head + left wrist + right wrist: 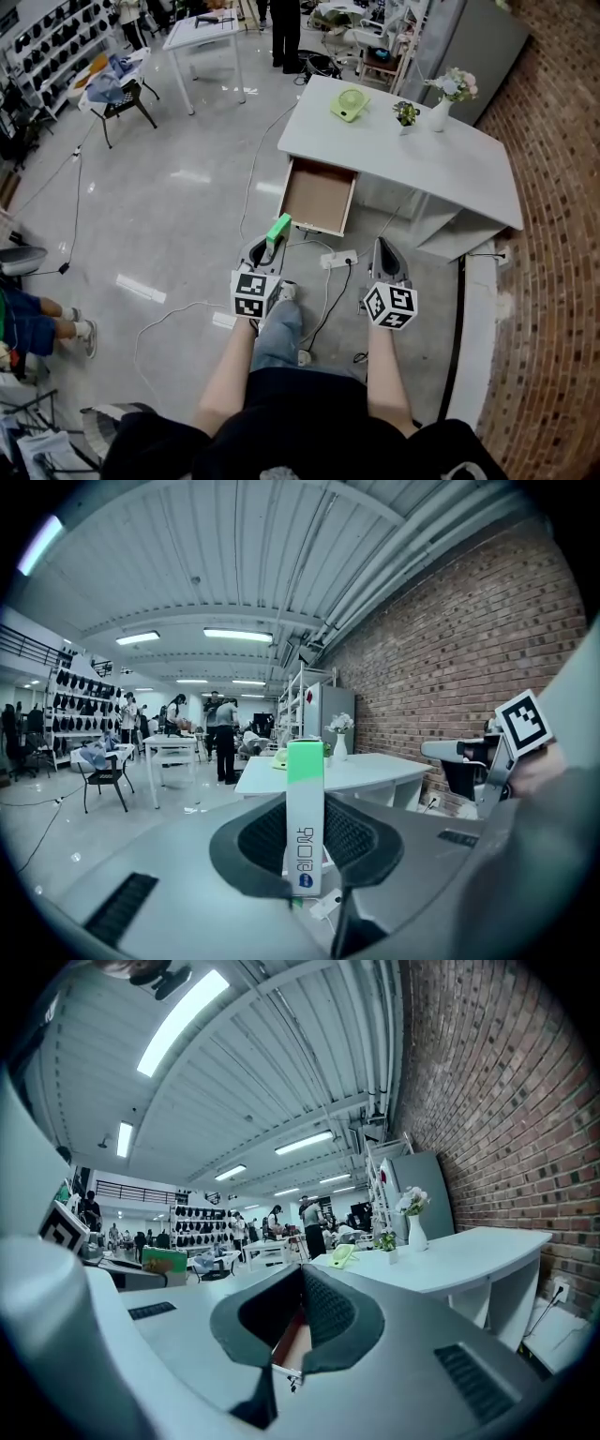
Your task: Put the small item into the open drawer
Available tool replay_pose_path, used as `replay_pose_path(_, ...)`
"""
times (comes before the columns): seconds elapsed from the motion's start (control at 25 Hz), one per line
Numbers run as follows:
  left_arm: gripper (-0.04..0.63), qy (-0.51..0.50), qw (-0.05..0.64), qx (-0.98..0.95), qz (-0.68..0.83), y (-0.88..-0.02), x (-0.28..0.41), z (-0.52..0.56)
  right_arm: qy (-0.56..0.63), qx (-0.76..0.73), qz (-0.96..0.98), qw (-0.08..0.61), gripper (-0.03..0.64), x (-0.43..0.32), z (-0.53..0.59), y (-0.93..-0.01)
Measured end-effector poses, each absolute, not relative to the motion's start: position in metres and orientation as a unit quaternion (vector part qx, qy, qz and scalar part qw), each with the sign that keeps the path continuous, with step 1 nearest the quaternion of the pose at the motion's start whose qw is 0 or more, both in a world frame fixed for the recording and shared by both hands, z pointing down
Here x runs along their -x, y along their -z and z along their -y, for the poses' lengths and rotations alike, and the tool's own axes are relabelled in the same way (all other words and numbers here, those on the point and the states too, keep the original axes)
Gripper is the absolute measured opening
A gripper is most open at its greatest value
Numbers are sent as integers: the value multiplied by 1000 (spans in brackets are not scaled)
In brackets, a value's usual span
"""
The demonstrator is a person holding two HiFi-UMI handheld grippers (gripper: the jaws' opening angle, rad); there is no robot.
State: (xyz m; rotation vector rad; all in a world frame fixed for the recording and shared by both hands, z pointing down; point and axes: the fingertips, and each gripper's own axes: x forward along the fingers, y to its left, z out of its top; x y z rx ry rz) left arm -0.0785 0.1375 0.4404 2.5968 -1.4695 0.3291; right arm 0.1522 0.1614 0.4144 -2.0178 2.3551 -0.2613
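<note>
Left gripper (265,249): clamped on the small box (305,817) (green top, white body), which stands upright between the pads.
Right gripper (387,256): tips together, holding nothing.
Box spot: up in the air, just short of the open drawer (317,197) of the white desk (427,155).

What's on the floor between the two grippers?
Head view: white power strip with black cable, between left gripper holding the green box and right gripper.
</note>
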Motion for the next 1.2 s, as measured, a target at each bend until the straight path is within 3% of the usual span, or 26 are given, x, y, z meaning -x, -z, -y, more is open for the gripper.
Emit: replay_pose_path(1.2,91,-129,81,-895,420,-449,21,169,102,674,-731,-11,2,-167,129,-419)
